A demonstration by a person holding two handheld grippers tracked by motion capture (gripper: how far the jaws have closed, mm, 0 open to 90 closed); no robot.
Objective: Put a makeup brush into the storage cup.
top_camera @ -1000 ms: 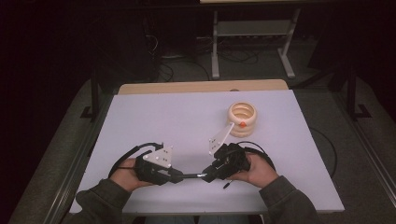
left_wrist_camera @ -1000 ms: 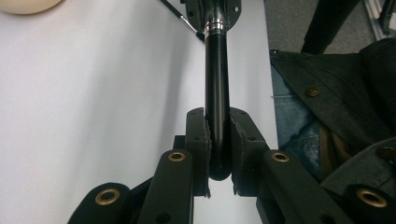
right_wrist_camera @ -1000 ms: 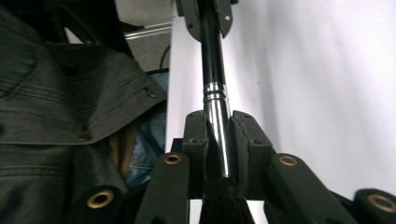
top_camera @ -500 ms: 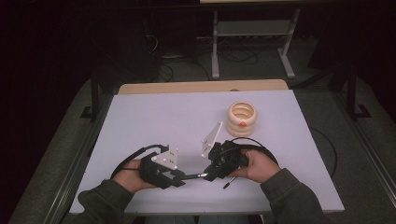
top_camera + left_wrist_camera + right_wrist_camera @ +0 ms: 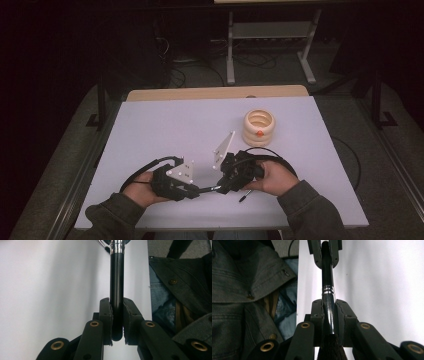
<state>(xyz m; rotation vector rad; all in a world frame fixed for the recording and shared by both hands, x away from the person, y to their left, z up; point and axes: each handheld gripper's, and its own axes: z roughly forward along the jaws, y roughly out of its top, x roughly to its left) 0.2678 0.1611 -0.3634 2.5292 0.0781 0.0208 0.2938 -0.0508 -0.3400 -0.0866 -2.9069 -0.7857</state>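
Brush clamped at both ends, low over worktop.
Long axis 9-to-3: left tool grips black handle end, right tool grips silver ferrule; equally near.

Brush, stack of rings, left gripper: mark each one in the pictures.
brush (image 5: 117,277), left gripper view, on its black handle.
stack of rings (image 5: 259,131), high view, on the cream side wall.
left gripper (image 5: 117,315), left gripper view, midway between its fingertips, shut on the handle.
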